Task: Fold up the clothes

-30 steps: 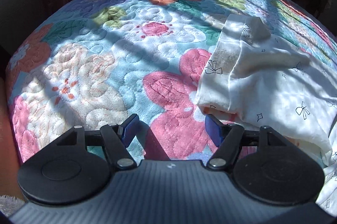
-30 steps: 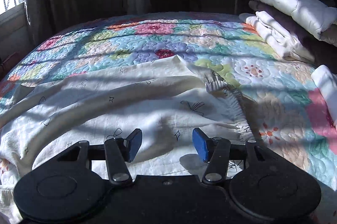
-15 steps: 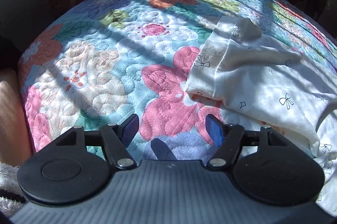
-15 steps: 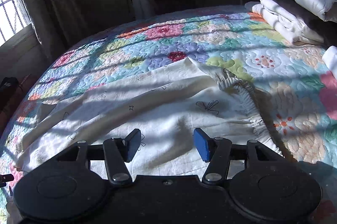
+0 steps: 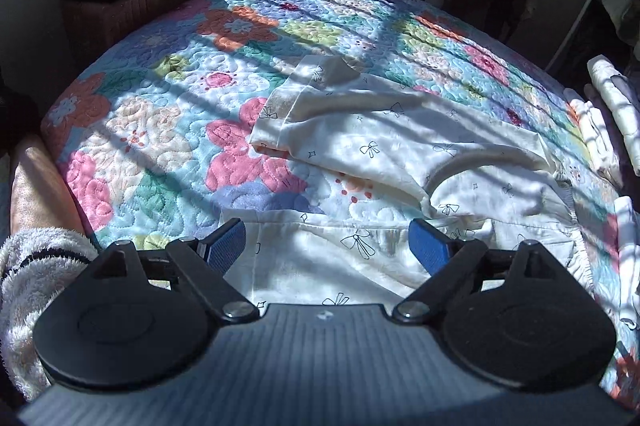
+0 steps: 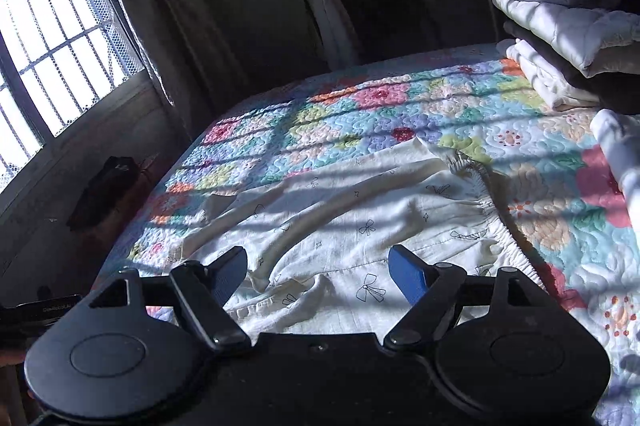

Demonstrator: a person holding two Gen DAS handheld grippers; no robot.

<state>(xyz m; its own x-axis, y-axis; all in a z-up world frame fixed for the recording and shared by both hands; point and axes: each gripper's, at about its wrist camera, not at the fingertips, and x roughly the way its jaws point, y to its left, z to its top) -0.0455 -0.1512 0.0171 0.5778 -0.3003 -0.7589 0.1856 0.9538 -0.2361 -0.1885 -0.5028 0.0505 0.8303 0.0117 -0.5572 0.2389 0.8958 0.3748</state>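
Both grippers stand spread apart, grasping nothing: the left gripper (image 5: 328, 248) hovers over the near hem of the cream trousers (image 5: 400, 153), and the right gripper (image 6: 318, 272) hovers over the same garment (image 6: 340, 222) beside its gathered elastic waistband (image 6: 492, 214). Printed with small bows, the trousers lie spread and creased across a floral quilt (image 5: 160, 129) on the bed. Folded bedding (image 6: 568, 37) is stacked at the quilt's far right. A barred window (image 6: 52, 57) throws striped light.
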